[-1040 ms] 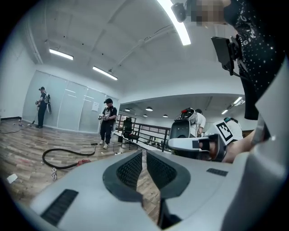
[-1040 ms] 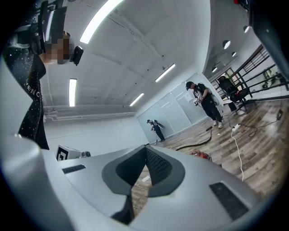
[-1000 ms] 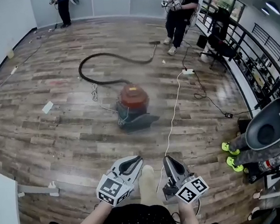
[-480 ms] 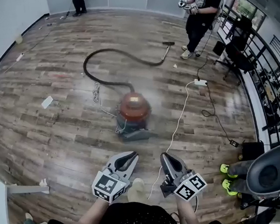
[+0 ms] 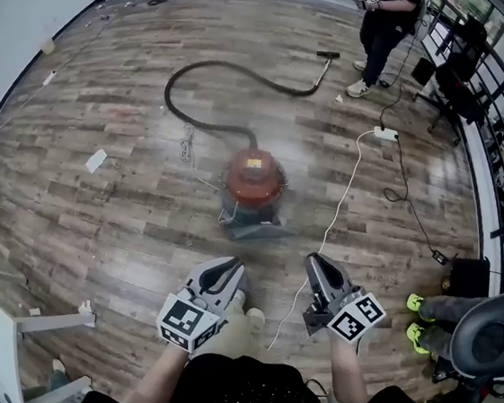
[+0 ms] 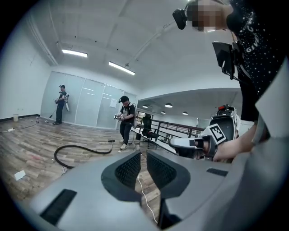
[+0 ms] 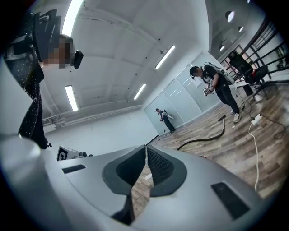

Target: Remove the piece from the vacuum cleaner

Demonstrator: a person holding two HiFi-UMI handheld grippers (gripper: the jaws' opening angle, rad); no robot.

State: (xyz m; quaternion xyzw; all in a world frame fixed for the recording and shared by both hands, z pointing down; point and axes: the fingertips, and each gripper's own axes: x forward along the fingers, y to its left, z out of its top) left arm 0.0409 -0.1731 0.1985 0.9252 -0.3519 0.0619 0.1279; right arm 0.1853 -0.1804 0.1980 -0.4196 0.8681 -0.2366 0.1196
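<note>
While left gripper (image 5: 232, 268) and right gripper (image 5: 314, 261) jaws sit closed, empty, vacuum cleaner (image 5: 254, 176) ahead, white cable (image 5: 330, 223) nearby

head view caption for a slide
Empty left gripper and empty right gripper face a red vacuum cleaner on wood floor
</note>
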